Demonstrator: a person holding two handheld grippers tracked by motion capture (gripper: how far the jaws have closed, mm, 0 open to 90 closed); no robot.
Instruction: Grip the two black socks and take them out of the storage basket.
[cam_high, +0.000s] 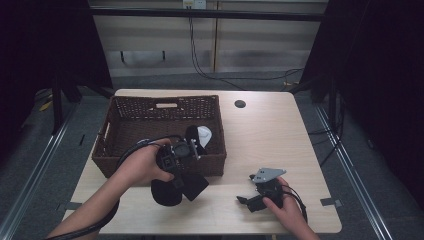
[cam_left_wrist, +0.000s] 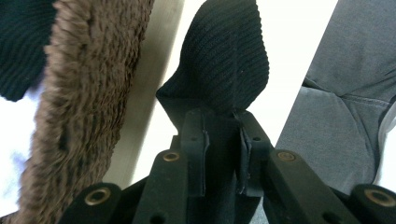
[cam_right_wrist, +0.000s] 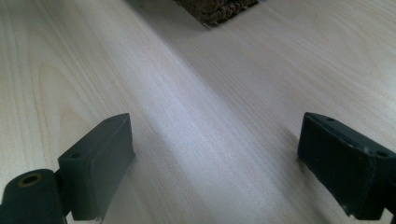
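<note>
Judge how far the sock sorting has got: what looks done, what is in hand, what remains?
Done: black and white socks lie in the brown wicker basket. In hand: the left gripper clamps a black knitted sock beside the basket's front. Left: putting it in; the right gripper rests open.

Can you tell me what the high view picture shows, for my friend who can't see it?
The left tongs pinch a black knitted cloth just outside a brown wicker basket on a pale wooden table. The right tongs rest open on the table.

no readable text, labels, brands, numbers
</note>
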